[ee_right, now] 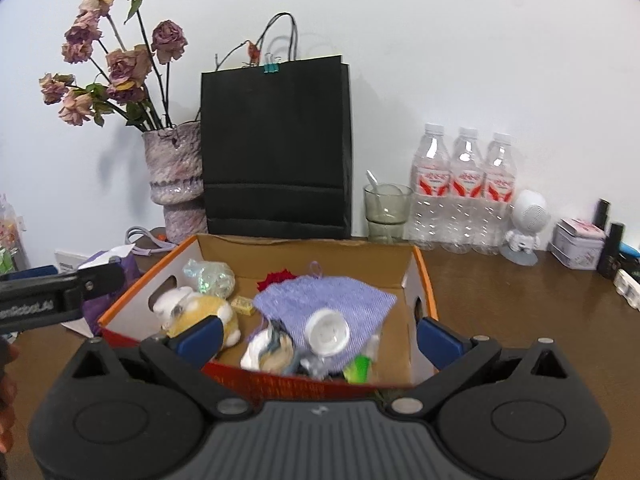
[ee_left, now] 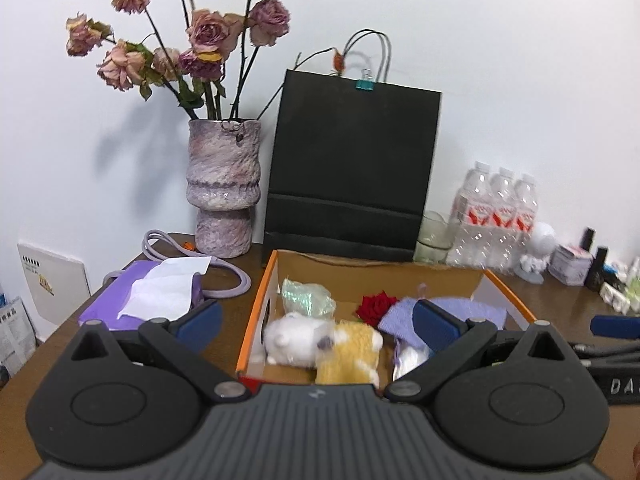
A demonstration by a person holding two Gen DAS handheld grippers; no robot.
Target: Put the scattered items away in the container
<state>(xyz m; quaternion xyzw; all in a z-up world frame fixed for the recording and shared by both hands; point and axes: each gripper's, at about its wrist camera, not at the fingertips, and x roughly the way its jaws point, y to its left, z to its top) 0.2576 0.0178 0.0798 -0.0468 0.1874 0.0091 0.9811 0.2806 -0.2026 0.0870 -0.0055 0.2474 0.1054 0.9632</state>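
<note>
The cardboard box (ee_right: 420, 276) sits centre frame on the brown table (ee_right: 500, 300), holding a purple cloth (ee_right: 320, 296), a white and yellow plush (ee_left: 320, 340) and a red rose (ee_left: 376, 306). Left gripper (ee_left: 318, 318) and right gripper (ee_right: 320, 332) both hover spread wide, holding nothing. Black bag (ee_right: 276, 148) stands upper centre.

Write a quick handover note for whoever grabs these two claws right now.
Left claw: open, empty, over the box's near-left end.
Right claw: open, empty, over the near edge.
Cardboard box holds the plush toys, purple cloth, red flower, shiny bag and white cap.
Done: those items are boxed.
Left: no loose item is clearly in view; check the desk's right end.
</note>
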